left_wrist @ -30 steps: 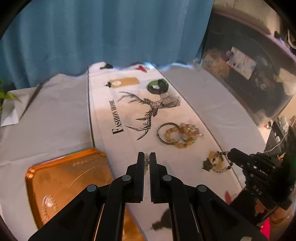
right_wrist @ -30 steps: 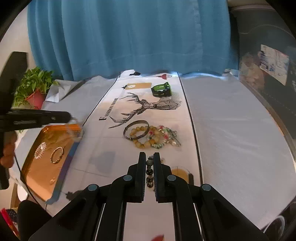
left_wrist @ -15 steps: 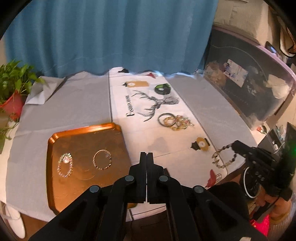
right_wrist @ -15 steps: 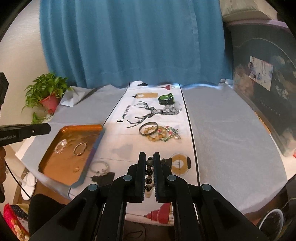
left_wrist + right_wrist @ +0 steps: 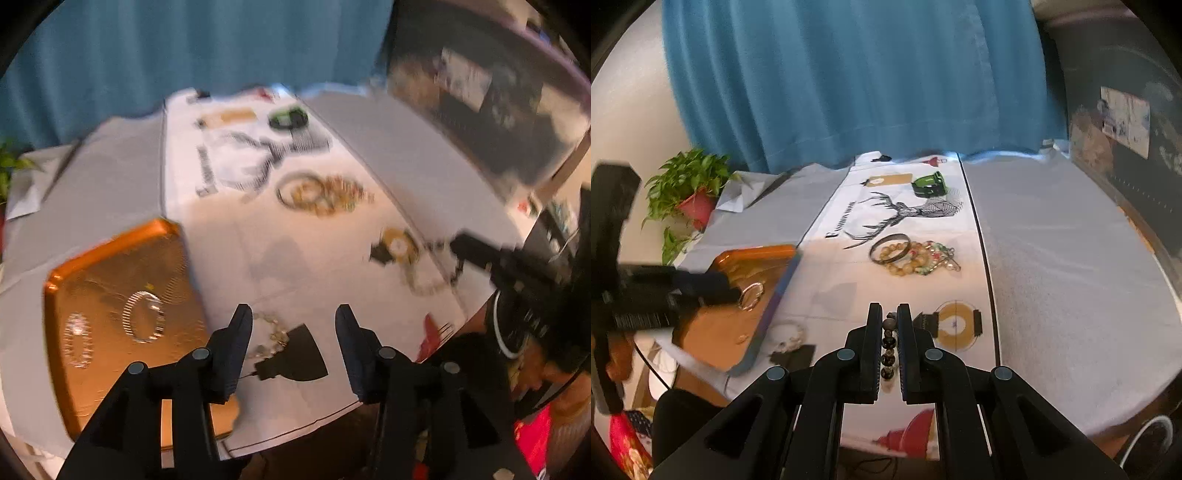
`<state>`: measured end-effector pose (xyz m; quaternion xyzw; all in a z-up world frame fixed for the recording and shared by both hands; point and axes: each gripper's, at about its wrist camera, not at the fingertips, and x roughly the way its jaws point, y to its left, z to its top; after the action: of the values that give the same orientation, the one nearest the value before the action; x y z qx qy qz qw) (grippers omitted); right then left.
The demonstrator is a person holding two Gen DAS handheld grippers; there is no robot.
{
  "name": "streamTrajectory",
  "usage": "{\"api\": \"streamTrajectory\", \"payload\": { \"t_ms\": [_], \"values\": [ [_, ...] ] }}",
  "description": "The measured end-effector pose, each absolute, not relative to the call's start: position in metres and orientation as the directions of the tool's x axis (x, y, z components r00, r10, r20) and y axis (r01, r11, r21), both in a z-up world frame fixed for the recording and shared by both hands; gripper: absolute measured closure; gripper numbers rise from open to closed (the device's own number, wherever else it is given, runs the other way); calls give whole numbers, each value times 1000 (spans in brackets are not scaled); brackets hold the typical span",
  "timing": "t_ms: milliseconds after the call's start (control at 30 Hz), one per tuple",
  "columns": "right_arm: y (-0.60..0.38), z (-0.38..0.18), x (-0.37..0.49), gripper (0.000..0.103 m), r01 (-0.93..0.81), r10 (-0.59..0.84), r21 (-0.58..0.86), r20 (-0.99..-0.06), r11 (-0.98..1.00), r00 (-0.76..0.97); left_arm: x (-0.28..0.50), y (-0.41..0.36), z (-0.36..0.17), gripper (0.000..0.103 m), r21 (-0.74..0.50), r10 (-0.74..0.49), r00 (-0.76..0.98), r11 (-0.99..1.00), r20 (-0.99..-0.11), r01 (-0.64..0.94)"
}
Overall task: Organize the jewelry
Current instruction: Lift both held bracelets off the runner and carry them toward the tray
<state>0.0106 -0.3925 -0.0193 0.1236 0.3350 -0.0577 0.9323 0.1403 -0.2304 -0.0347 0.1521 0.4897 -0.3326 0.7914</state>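
My left gripper (image 5: 293, 317) is open and empty, low over a pale beaded bracelet (image 5: 271, 338) that lies on the cloth beside the orange tray (image 5: 110, 258). The tray holds two sparkly bracelets (image 5: 144, 315). My right gripper (image 5: 890, 319) is shut on a dark beaded bracelet (image 5: 888, 349) and holds it above the table. It shows at the right of the left wrist view (image 5: 480, 251) with the bracelet hanging from it. A pile of bead bracelets and a bangle (image 5: 912, 253) lies mid-table.
A green bangle (image 5: 929, 184) lies at the far end of the printed runner (image 5: 886, 218). A potted plant (image 5: 689, 188) stands at the far left. A blue curtain hangs behind the table. The near table edge is just below both grippers.
My left gripper has opened wide and dropped closer to the table by the tray. The right gripper has moved lower and nearer the table, still holding the dark bracelet.
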Motion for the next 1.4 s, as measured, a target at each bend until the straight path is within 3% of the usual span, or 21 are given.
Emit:
{"api": "streamTrajectory", "payload": {
  "t_ms": [333,433,467,500,833,1100,1133,1167,1200,1233,1333,1400],
  "values": [
    [-449,-103,20,89,355,-116,129,-798,926,592,149,-246,-110,58,-75,-265,184,734,-946,675],
    [-461,-108,14,59,366,-84,183,-792,913,605,151,-246,-110,52,-72,-261,187,740,-947,668],
    [-463,-109,13,40,374,-95,173,-795,911,599,150,-246,-110,50,-69,-258,188,740,-948,669],
    [-464,-109,13,36,379,-109,159,-795,912,597,150,-247,-110,49,-65,-256,190,738,-948,672],
    [-450,-115,44,35,292,-187,-11,-790,956,583,151,-256,-111,41,-77,-260,184,746,-948,661],
    [-455,-116,60,35,245,-163,-13,-783,969,601,156,-257,-111,51,-93,-254,146,735,-956,672],
    [-455,-116,60,35,246,-165,-14,-780,969,603,155,-259,-111,63,-65,-238,166,732,-957,678],
    [-454,-116,59,37,246,-167,-16,-777,969,607,153,-260,-110,95,-24,-216,195,728,-957,685],
    [-453,-116,58,74,242,-165,-16,-774,970,611,154,-261,-110,95,-41,-225,177,718,-958,695],
    [-450,-113,57,91,219,-154,-18,-764,976,626,157,-258,-109,94,-112,-257,118,727,-959,677],
    [-449,-110,56,92,202,-109,23,-779,979,618,155,-254,-95,94,-77,-263,177,731,-948,678],
    [-453,-104,49,92,227,-103,57,-767,972,633,155,-247,-77,94,-119,-313,181,738,-932,665]
  ]
}}
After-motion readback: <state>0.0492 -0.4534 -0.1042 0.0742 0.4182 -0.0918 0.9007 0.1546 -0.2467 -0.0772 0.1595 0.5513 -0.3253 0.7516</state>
